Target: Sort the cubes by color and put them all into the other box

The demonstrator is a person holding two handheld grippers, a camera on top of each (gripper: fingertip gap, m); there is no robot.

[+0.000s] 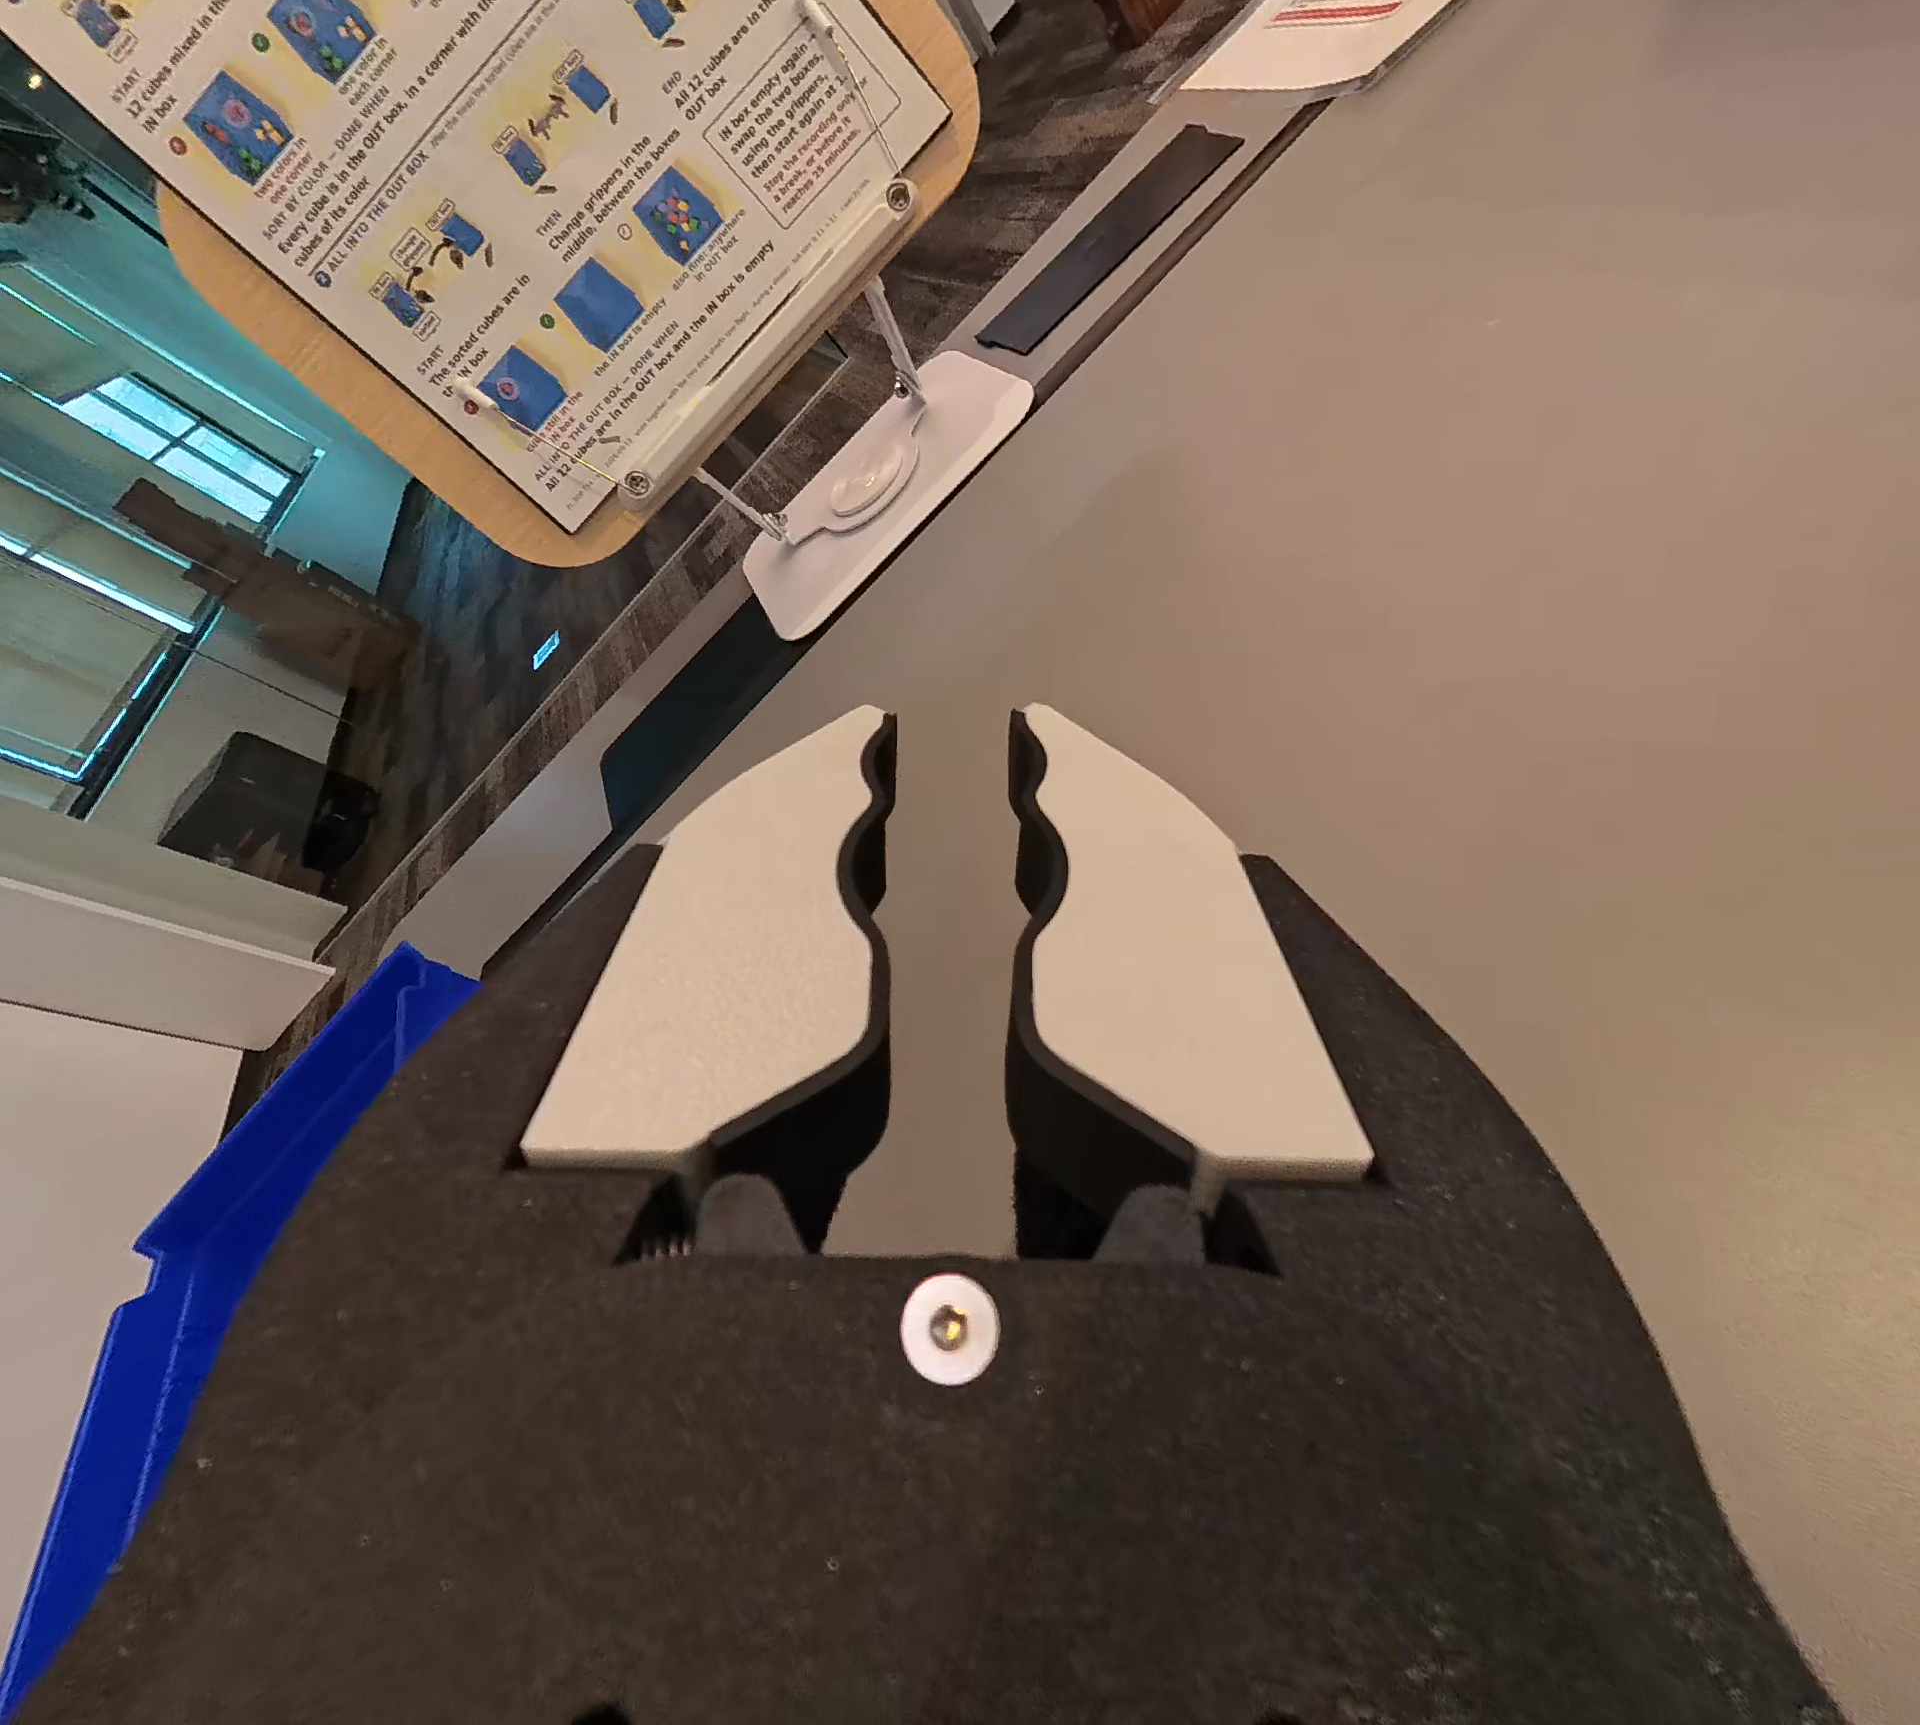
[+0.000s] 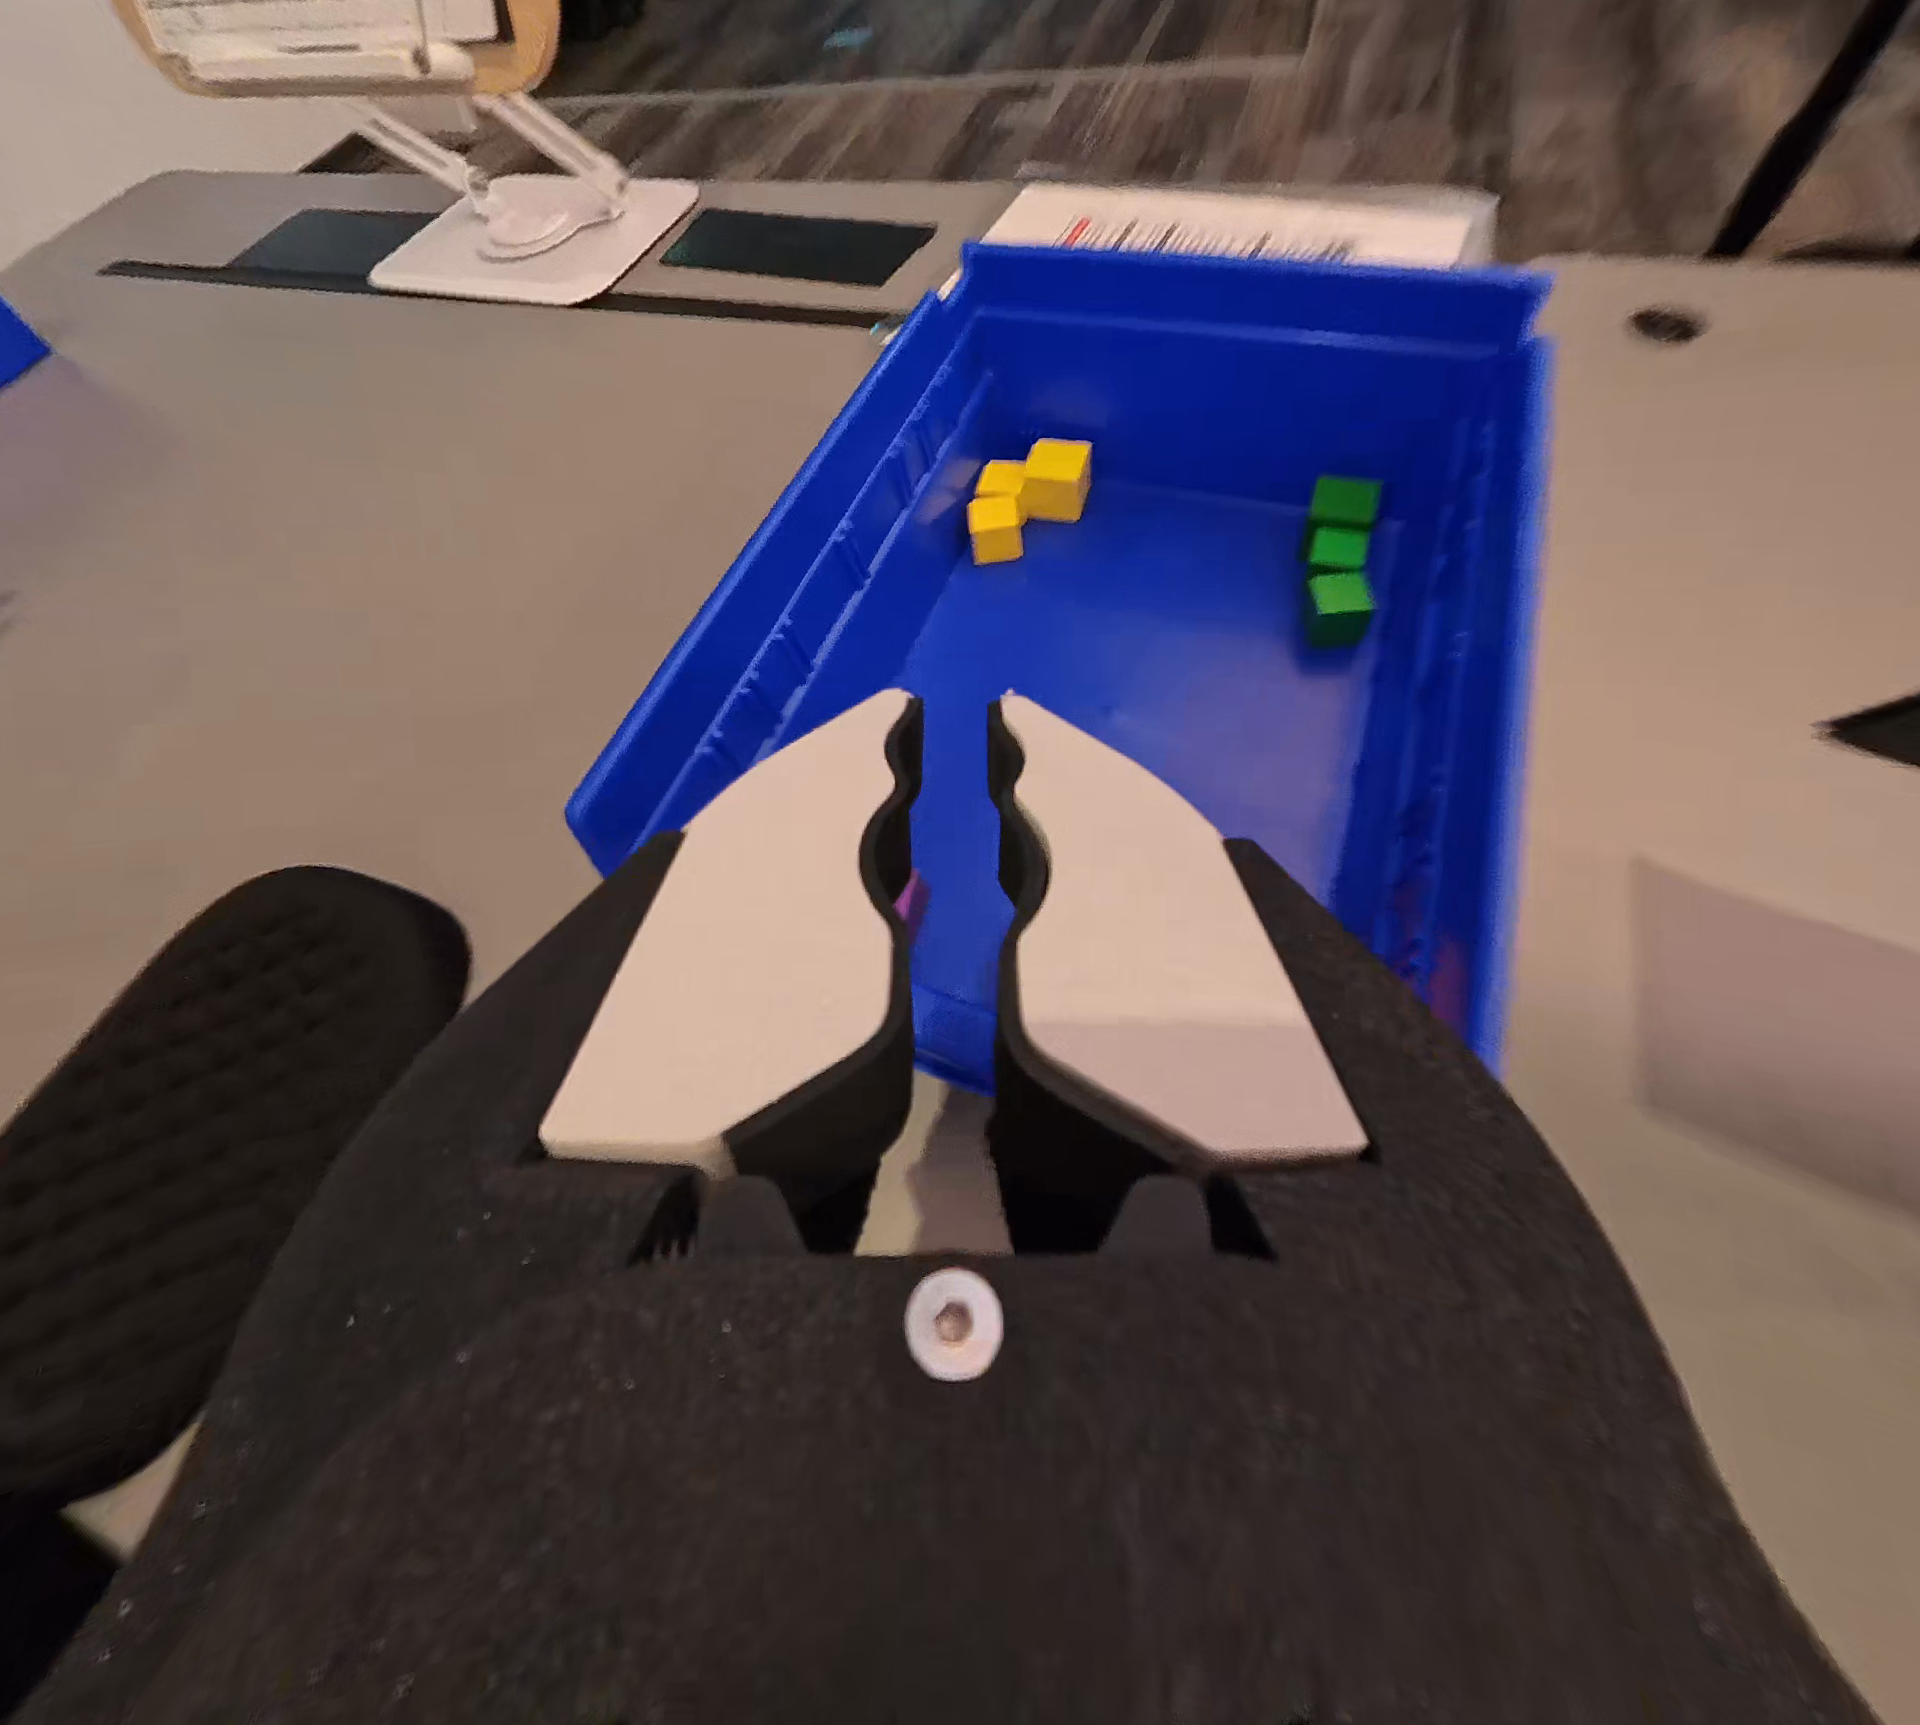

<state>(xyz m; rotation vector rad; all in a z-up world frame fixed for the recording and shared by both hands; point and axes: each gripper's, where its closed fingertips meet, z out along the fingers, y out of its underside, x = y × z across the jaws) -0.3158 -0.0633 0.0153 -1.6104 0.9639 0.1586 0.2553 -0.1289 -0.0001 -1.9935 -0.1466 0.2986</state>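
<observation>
Overhead, right tongs [image 2: 954,709] hover above blue box [image 2: 1247,293] on grey table [image 2: 416,532].

The left gripper [image 1: 951,719] has a grainy matt black body, smooth pale matt finger plates and a shiny metal screw, and the right gripper [image 2: 954,704] looks the same. The blue box [image 2: 1455,636] is ribbed, slightly glossy plastic holding painted yellow cubes [image 2: 1029,496] and green cubes [image 2: 1340,558]. The table [image 1: 1455,532] is smooth matt grey; the instruction sheet [image 1: 436,117] is paper on a wood-grain board.
</observation>
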